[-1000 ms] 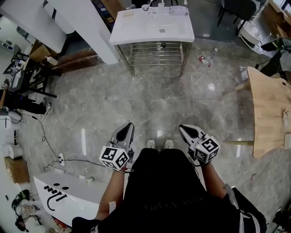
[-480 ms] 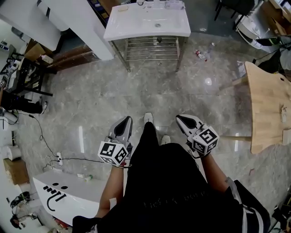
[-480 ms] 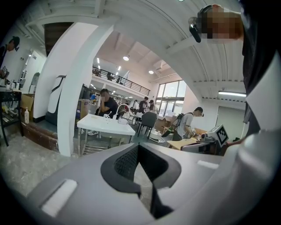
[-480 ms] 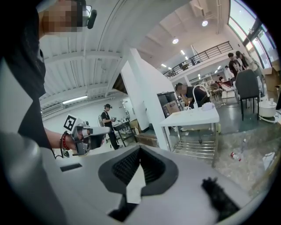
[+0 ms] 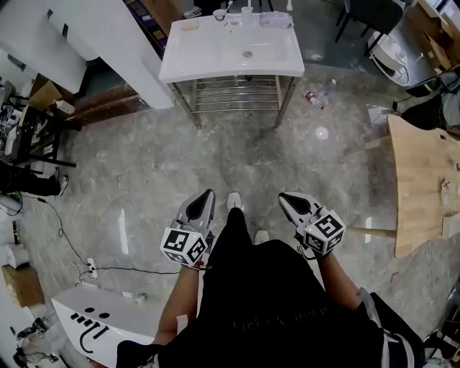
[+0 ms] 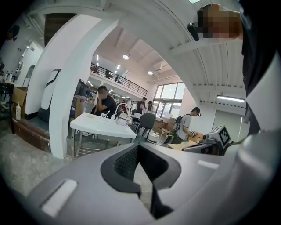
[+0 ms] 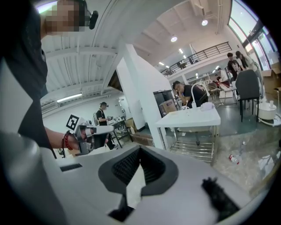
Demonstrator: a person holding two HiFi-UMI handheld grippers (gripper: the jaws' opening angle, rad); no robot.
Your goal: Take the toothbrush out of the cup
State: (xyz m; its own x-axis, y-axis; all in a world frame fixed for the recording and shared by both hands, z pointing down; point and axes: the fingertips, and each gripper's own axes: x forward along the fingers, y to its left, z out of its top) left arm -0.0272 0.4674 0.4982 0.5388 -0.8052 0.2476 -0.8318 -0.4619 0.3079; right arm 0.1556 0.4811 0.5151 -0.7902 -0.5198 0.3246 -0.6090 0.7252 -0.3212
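Since half a second ago, the washbasin has slid a little lower in the head view and both grippers have barely shifted. Nearest, a person in black clothing stands on a grey marble floor [image 5: 144,165], one white shoe [image 5: 233,200] ahead of the other. The left gripper [image 5: 206,198] and the right gripper [image 5: 288,202] are held at waist height on either side of the legs, pointing forward. Each gripper's jaws are together at the tips, with nothing between them. To the right, a wooden tabletop [image 5: 424,180] juts in. Farther on, a plastic bottle [image 5: 314,97] lies on the floor. Farthest, a white washbasin [image 5: 230,54] stands on a metal frame. The cup [image 5: 219,14] sits on its far rim, left of the tap, well apart from both grippers. The toothbrush is too small to make out.
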